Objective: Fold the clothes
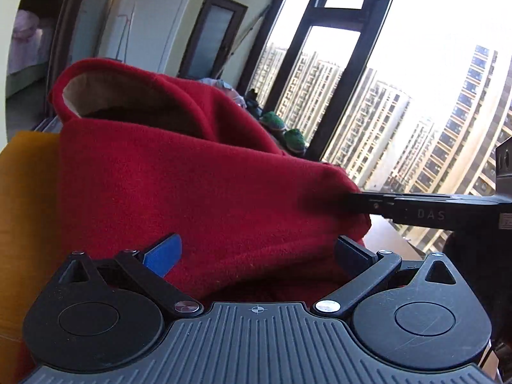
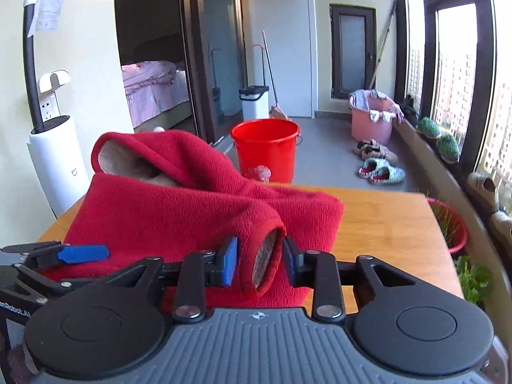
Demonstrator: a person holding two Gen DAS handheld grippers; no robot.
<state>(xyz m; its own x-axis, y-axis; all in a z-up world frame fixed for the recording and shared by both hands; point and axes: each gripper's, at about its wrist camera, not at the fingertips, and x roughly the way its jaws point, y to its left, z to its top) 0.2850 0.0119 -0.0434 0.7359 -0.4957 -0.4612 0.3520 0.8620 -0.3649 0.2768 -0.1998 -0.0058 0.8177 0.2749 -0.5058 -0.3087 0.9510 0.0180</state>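
Left wrist view. A red fleece garment [image 1: 179, 172] lies heaped on a yellow-orange table [image 1: 22, 198], hood opening up at the far left with a pale lining showing. The left gripper [image 1: 256, 252] sits low against the near edge of the cloth; its jaws stand wide apart, blue pad on one side and black on the other, with fleece lying between them but neither pad pressing on it. The right gripper [image 1: 358, 204] reaches in from the right, its tip buried in a fold at the garment's right corner.

Right wrist view. The same garment [image 2: 179, 211] covers the left and near part of the wooden table [image 2: 390, 230]. The right gripper [image 2: 260, 260] has a sleeve cuff between its pads: jaws narrow, both pads appear to touch the cuff rim, so a light grip on the cuff. The left gripper [image 2: 80, 252] shows at the left edge, its blue pad over the cloth.

Handling judgement. Fleece looks soft, light, thick and limp; it should drape and bunch rather than hold a crease, and is not slippery or fragile. Best holds are probably hemmed edges: cuff, bottom hem, shoulder seam. A single-layer pinch could slip; taking the doubled cuff rim seems firmer.
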